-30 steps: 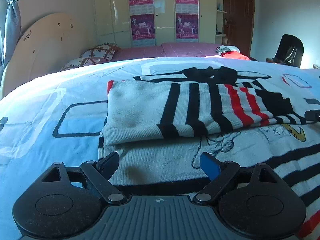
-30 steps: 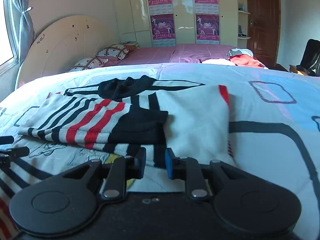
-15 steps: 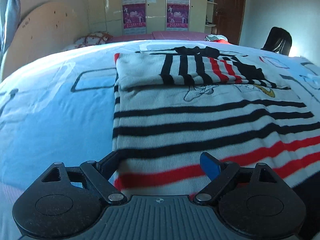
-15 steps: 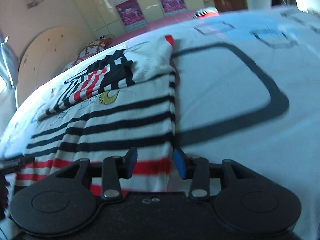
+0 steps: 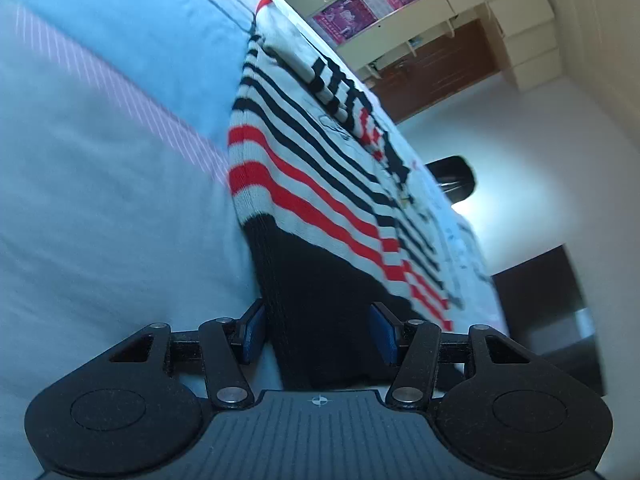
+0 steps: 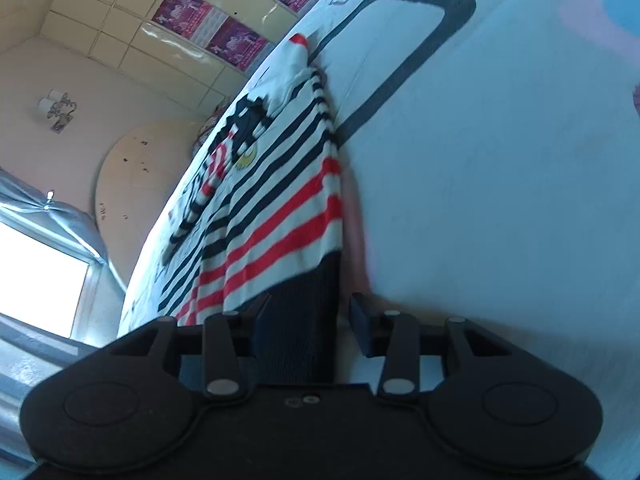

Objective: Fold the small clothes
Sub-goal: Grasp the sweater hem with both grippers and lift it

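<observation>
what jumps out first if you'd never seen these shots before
The striped sweater catches the eye first: red and black bands on white knit, spread over the pale blue bedspread. Its black hem hangs toward the cameras, one bottom corner between the open fingers of the left gripper, the other at the right gripper. Purple posters line the far wardrobe.

Blue-tinted daylight from blown-out window [image 6: 38, 276]; glare on cupboard doors [image 6: 160, 46]; motion blur, fisheye-bent edges, dark corners.

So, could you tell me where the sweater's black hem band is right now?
The black hem band hangs over the bed edge, its corners lying between the open fingers of the left gripper and right gripper.
</observation>
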